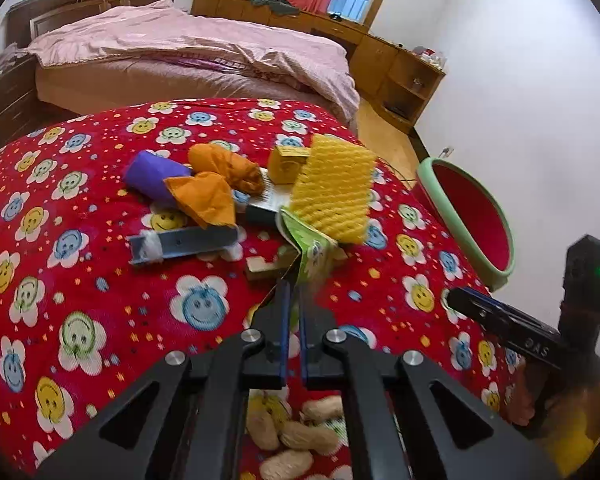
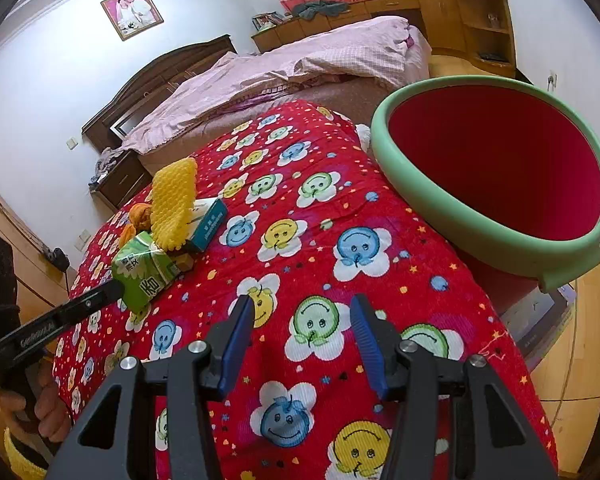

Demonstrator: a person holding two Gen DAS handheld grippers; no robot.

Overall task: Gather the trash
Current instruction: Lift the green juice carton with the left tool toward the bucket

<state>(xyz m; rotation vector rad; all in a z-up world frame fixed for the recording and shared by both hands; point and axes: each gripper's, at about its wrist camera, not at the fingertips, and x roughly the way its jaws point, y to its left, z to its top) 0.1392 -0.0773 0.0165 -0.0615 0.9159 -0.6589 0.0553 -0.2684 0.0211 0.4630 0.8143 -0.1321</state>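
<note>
My left gripper (image 1: 296, 280) is shut on a green drink carton (image 1: 310, 252), held just above the red smiley cloth; the carton also shows in the right wrist view (image 2: 144, 272). A yellow foam net (image 1: 334, 190) stands behind it. Around lie orange wrappers (image 1: 212, 192), a purple roll (image 1: 152, 176), a small yellow box (image 1: 286, 164) and a grey strip (image 1: 188, 242). My right gripper (image 2: 302, 312) is open and empty over the cloth. The bin (image 2: 496, 248), green-rimmed and red inside, stands at the table's right edge.
A teal and white box (image 2: 208, 224) lies under the foam net. A small wooden block (image 1: 260, 266) sits by the carton. Peanut shells (image 1: 300, 436) lie below my left gripper. A bed with pink bedding (image 1: 188, 48) stands beyond the table.
</note>
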